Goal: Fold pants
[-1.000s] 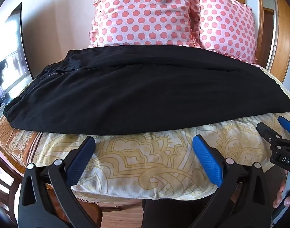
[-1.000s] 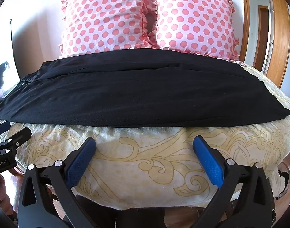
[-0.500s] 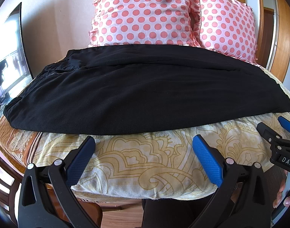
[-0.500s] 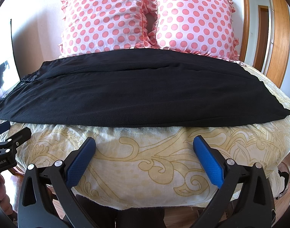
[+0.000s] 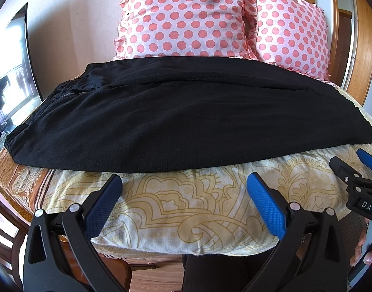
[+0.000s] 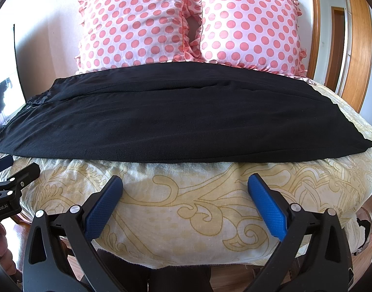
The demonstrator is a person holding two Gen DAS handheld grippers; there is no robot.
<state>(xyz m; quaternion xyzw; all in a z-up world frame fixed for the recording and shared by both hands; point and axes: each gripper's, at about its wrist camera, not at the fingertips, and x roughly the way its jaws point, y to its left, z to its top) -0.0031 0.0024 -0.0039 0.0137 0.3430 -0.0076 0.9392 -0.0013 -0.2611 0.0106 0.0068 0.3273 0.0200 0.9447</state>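
Black pants (image 5: pixel 181 116) lie flat across the bed, folded lengthwise, waistband at the left and leg ends at the right. The right wrist view shows the same pants (image 6: pixel 176 119) spread from edge to edge. My left gripper (image 5: pixel 184 182) hangs open over the near edge of the bed, a little short of the pants' near hem, holding nothing. My right gripper (image 6: pixel 186 183) is also open and empty, equally short of the hem. Each gripper shows at the side of the other's view: the right gripper (image 5: pixel 351 168) and the left gripper (image 6: pixel 13 170).
A cream bedspread with gold scrolls (image 5: pixel 186 209) covers the bed. Two pink polka-dot pillows (image 6: pixel 186 22) stand against the wall behind the pants. A dark screen (image 5: pixel 13 68) is at the left, wooden door frames (image 6: pixel 356 43) at the right. A hand (image 5: pixel 363 253) grips the right tool.
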